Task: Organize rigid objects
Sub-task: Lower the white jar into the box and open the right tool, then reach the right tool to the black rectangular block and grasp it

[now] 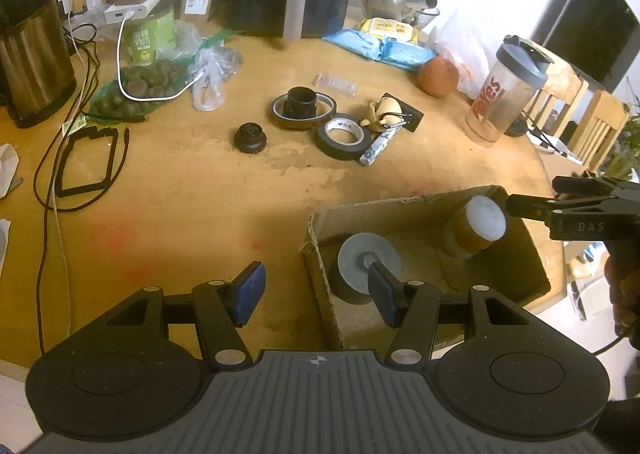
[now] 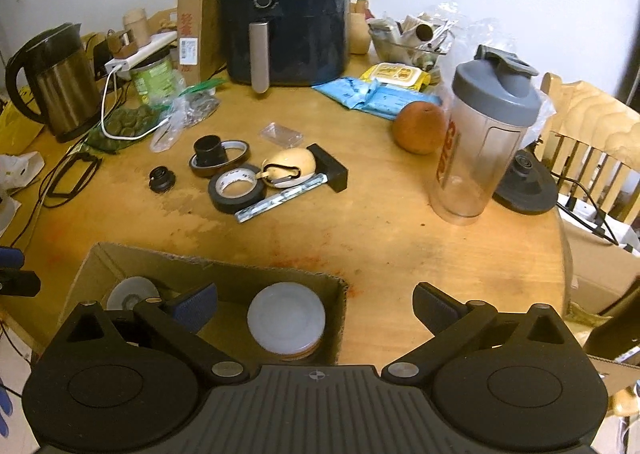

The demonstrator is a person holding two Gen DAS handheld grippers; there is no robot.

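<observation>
On the round wooden bench an open cardboard box sits at the near edge, holding two things: a dark roll with a grey disc face lying toward its left end, and a white-lidded amber jar toward its right. The left gripper hangs over the box's left wall, fingers spread wide and holding nothing. The right gripper hovers above the box's right corner, its fingers also wide apart and empty. Farther back, well apart from the box, lie a black tape roll, a brownish tape ring around a black cylinder, a small black knob and a pen.
</observation>
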